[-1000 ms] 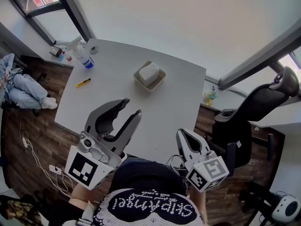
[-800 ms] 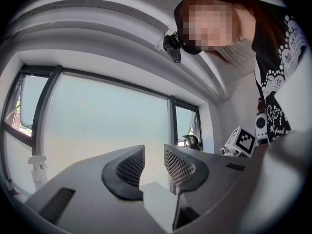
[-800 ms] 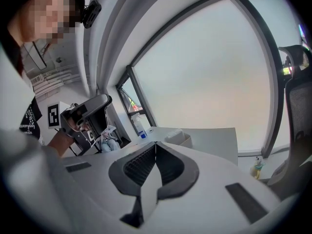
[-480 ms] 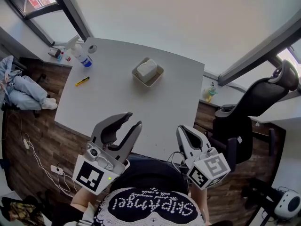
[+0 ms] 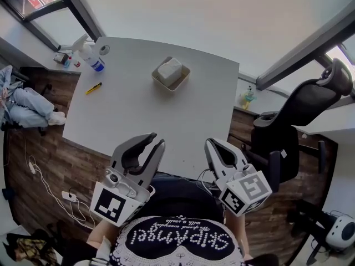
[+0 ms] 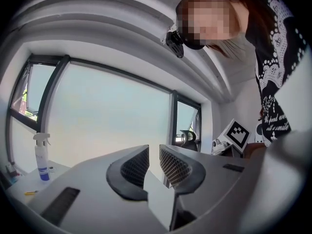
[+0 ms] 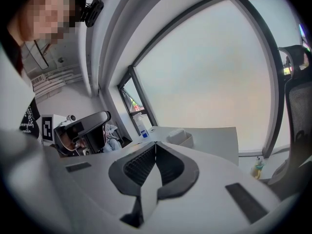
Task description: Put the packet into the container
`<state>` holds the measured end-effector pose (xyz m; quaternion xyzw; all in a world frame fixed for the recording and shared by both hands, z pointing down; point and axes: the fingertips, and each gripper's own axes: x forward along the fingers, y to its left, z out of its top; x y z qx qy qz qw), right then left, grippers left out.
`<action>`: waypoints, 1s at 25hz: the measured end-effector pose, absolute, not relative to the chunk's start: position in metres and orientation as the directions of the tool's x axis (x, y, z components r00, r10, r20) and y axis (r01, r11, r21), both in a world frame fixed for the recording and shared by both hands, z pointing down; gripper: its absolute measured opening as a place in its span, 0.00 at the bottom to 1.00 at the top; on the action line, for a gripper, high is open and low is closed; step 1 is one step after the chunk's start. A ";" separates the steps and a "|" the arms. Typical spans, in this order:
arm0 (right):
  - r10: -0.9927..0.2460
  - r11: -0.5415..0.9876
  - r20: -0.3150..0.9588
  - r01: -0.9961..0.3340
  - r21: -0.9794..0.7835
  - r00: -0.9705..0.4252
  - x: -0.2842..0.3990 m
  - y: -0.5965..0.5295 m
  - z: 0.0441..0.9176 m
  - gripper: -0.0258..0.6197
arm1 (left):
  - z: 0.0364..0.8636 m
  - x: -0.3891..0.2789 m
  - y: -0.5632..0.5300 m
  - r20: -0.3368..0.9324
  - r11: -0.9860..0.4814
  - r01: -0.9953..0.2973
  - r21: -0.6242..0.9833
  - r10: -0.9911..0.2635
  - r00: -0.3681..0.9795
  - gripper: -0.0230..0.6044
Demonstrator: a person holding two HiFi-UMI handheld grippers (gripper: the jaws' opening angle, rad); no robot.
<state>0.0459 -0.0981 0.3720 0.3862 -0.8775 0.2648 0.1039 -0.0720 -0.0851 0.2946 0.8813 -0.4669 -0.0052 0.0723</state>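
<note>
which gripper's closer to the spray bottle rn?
Left. The left gripper, whose empty jaws have just been closing, is at the table's near edge, the spray bottle at its far-left corner; the right gripper sits further right.

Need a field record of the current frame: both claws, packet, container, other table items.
left claw: jaws narrowly apart, have just been closing, nothing between them
right claw: shut, empty
packet: white packet lying inside beige square container
container: on white table, well beyond both claws
other items: clear spray bottle at far left corner; yellow pen nearby
</note>
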 end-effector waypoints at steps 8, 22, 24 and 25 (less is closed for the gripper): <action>-0.620 0.560 0.386 -0.730 -0.392 -0.683 0.046 -0.096 0.373 0.06 | 0.292 -0.067 -0.086 0.057 -0.558 -0.817 0.146 -0.819 0.570 0.12; -0.610 0.591 0.364 -0.710 -0.383 -0.704 0.037 -0.097 0.369 0.06 | 0.298 -0.070 -0.088 0.077 -0.556 -0.814 0.165 -0.816 0.573 0.06; -0.604 0.601 0.364 -0.705 -0.376 -0.709 0.035 -0.097 0.369 0.06 | 0.299 -0.071 -0.090 0.080 -0.555 -0.815 0.167 -0.816 0.572 0.05; -0.602 0.604 0.366 -0.704 -0.374 -0.710 0.034 -0.097 0.369 0.06 | 0.299 -0.071 -0.091 0.081 -0.555 -0.814 0.169 -0.815 0.573 0.05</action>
